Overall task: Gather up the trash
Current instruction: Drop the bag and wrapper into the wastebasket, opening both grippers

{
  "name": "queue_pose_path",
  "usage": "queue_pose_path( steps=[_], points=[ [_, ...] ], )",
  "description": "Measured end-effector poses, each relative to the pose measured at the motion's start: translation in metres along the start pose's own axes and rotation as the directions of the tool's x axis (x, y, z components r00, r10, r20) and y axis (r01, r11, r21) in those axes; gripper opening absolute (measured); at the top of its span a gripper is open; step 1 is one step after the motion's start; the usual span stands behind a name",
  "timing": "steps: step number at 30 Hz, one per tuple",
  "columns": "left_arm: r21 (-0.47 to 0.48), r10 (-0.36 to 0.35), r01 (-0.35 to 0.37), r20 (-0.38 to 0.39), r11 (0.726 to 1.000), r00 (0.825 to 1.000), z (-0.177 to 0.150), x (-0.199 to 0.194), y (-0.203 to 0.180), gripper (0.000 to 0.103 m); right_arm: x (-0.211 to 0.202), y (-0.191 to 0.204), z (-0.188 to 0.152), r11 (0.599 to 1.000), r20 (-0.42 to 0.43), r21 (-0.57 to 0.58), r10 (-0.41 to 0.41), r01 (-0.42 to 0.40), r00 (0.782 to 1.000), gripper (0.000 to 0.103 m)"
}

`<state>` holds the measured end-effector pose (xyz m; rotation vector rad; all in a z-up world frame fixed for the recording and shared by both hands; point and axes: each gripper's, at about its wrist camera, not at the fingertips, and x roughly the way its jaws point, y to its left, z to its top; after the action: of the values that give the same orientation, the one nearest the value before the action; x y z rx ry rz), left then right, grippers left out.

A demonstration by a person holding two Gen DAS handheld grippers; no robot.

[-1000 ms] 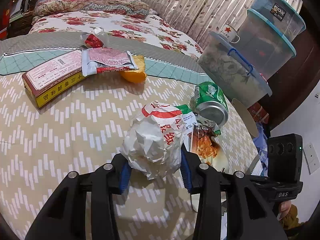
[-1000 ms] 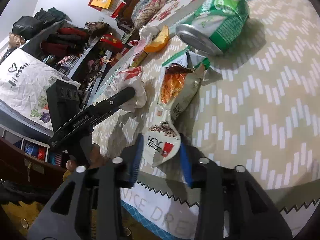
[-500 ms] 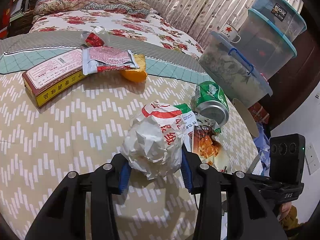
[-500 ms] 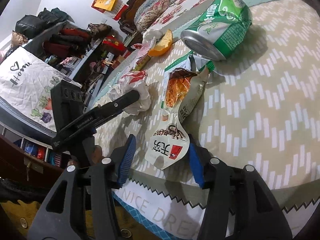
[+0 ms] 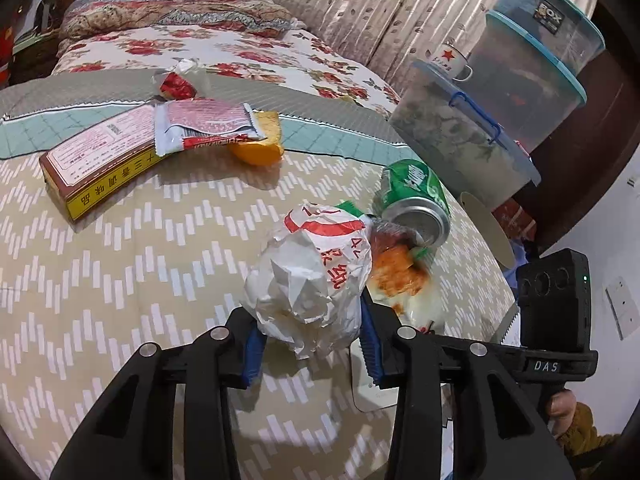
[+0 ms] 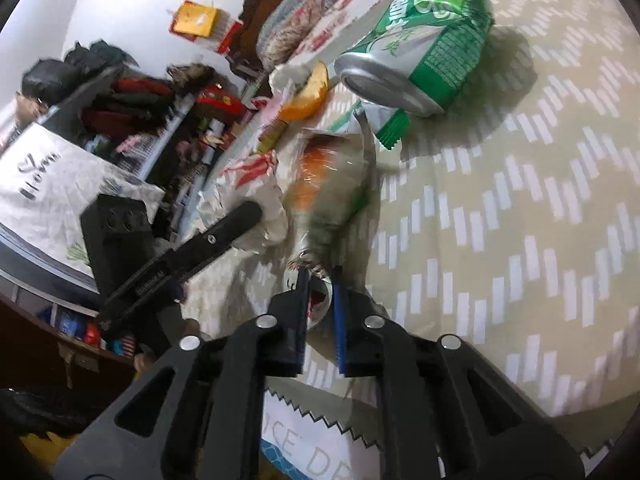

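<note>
A bed covered by a beige quilt with white zigzag dashes [image 5: 120,264] holds scattered rubbish. Near its lower edge, the left gripper [image 5: 310,344] has its blue-padded jaws narrowed about halfway, pressed against both sides of a crumpled white paper wrapper with red printing [image 5: 312,276], which sits as a rounded ball on the quilt.

Just to its right lies a shiny plastic snack packet with an orange food picture [image 6: 328,188]. Its long axis runs from the near edge of the bed away toward a dented green drinks can [image 6: 416,40]. The right gripper [image 6: 320,292] has just snapped nearly closed on the packet's near end, pinching the thin foil between its pads; the packet looks blurred and pulled into a narrow, twisted shape at that end. Its far end points at the can and lies close to the can's silver base.

The can lies on its side, its base facing the grippers and its long axis pointing away up the bed. A torn green wrapper scrap [image 6: 384,128] is tucked just beneath it.

Further up the bed lie a long brown and yellow cardboard box [image 5: 96,164], a red and silver foil wrapper [image 5: 204,124] overlapping it, and a piece of orange peel [image 5: 260,144] beside that.
</note>
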<state>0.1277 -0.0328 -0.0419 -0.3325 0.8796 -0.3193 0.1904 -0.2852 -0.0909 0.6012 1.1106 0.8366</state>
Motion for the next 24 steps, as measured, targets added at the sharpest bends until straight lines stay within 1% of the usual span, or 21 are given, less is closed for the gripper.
queue_pose_path(
  steps=[3, 5, 8, 9, 11, 14, 15, 16, 17, 18, 20, 21, 22, 23, 24],
  points=[
    [0.01, -0.01, 0.01, -0.001, 1.0, 1.0, -0.004, -0.005, -0.004, 0.036, -0.003, 0.001, -0.006, 0.999, -0.015, 0.001, 0.048, -0.048, 0.999, 0.009],
    [0.009, -0.031, 0.031, -0.004, 0.999, 1.0, -0.005, -0.008, -0.009, 0.036, -0.007, -0.002, -0.009, 0.996, -0.014, 0.022, 0.081, -0.081, 0.997, 0.009],
    [0.029, -0.072, 0.072, 0.0, 0.997, 0.997, 0.001, -0.014, -0.027, 0.036, -0.023, -0.011, -0.011, 0.988, 0.024, 0.061, 0.144, -0.145, 0.989, 0.009],
    [0.046, -0.088, 0.088, -0.001, 0.995, 0.996, 0.005, -0.014, -0.036, 0.036, -0.034, -0.014, -0.011, 0.985, 0.052, 0.065, 0.157, -0.16, 0.986, 0.009],
    [0.077, -0.122, 0.123, -0.014, 0.989, 0.992, 0.014, -0.011, -0.055, 0.036, -0.048, -0.017, -0.011, 0.985, 0.094, 0.063, 0.156, -0.162, 0.983, 0.009],
    [0.141, -0.172, 0.178, -0.057, 0.974, 0.983, 0.029, 0.006, -0.093, 0.037, -0.088, -0.031, -0.011, 0.986, 0.201, 0.069, 0.134, -0.151, 0.97, 0.009],
    [0.161, -0.192, 0.203, -0.079, 0.966, 0.978, 0.036, 0.016, -0.109, 0.037, -0.108, -0.041, -0.011, 0.988, 0.259, 0.081, 0.106, -0.131, 0.96, 0.009],
    [0.178, -0.214, 0.23, -0.103, 0.957, 0.971, 0.042, 0.026, -0.125, 0.037, -0.122, -0.048, -0.011, 0.989, 0.292, 0.09, 0.084, -0.115, 0.953, 0.009],
    [0.193, -0.234, 0.255, -0.123, 0.947, 0.964, 0.048, 0.035, -0.14, 0.037, -0.142, -0.059, -0.012, 0.99, 0.347, 0.11, 0.044, -0.087, 0.937, 0.009],
    [0.22, -0.253, 0.28, -0.146, 0.934, 0.956, 0.056, 0.047, -0.16, 0.037, -0.154, -0.066, -0.011, 0.989, 0.378, 0.126, 0.021, -0.074, 0.926, 0.009],
    [0.289, -0.267, 0.312, -0.186, 0.905, 0.946, 0.071, 0.074, -0.205, 0.037, -0.189, -0.088, -0.01, 0.984, 0.455, 0.175, -0.044, -0.042, 0.889, 0.009],
    [0.311, -0.268, 0.319, -0.198, 0.895, 0.943, 0.075, 0.084, -0.222, 0.037, -0.208, -0.098, -0.01, 0.98, 0.49, 0.197, -0.088, -0.011, 0.868, 0.009],
    [0.34, -0.27, 0.333, -0.22, 0.88, 0.937, 0.082, 0.099, -0.245, 0.037, -0.227, -0.106, -0.008, 0.976, 0.516, 0.216, -0.147, 0.038, 0.844, 0.009],
    [0.36, -0.272, 0.348, -0.245, 0.866, 0.931, 0.088, 0.115, -0.268, 0.037, -0.244, -0.113, -0.004, 0.966, 0.537, 0.24, -0.216, 0.098, 0.815, 0.009],
    [0.37, -0.272, 0.356, -0.26, 0.858, 0.926, 0.091, 0.126, -0.282, 0.037, -0.253, -0.117, -0.001, 0.959, 0.546, 0.251, -0.251, 0.129, 0.799, 0.009]
  ],
)
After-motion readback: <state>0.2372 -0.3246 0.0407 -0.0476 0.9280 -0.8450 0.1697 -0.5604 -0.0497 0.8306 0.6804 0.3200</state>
